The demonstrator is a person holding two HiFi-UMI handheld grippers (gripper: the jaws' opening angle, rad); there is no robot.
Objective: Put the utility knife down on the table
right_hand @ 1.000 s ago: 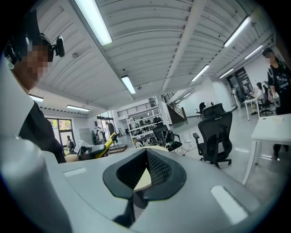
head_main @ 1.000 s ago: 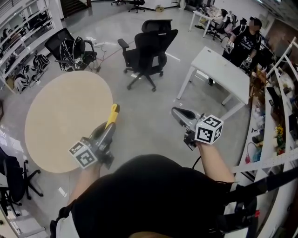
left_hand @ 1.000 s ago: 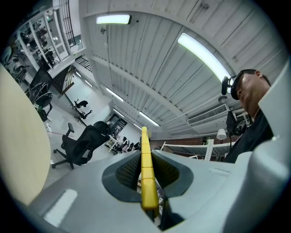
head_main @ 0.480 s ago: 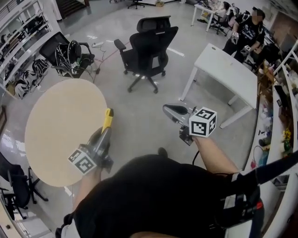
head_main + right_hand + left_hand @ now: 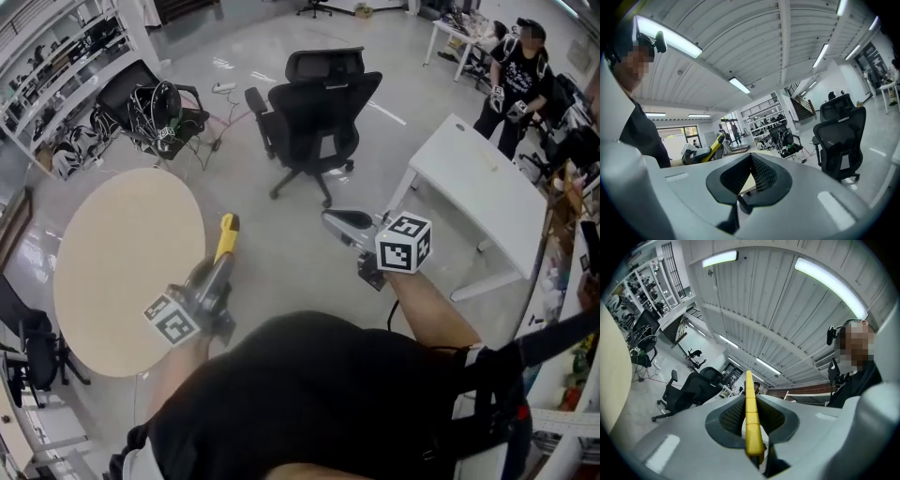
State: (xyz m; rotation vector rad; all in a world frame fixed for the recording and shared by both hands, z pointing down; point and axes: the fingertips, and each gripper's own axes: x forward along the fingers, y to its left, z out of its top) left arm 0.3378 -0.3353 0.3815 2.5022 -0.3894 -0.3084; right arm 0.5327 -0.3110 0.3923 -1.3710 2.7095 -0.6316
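Utility knife (image 5: 226, 236), a slim yellow bar with a segmented casing, sticks out forward from the left gripper (image 5: 219, 262); that gripper's grey jaws, lined with dark ribbed pads, grasp it edge-on; it hangs above the glossy grey floor (image 5: 281, 253), just beside the rim of the round, smooth, pale beige table (image 5: 112, 272); the left forearm reaches forward, roughly level; the right gripper (image 5: 330, 219) points forward, jaws clenched together on nothing.
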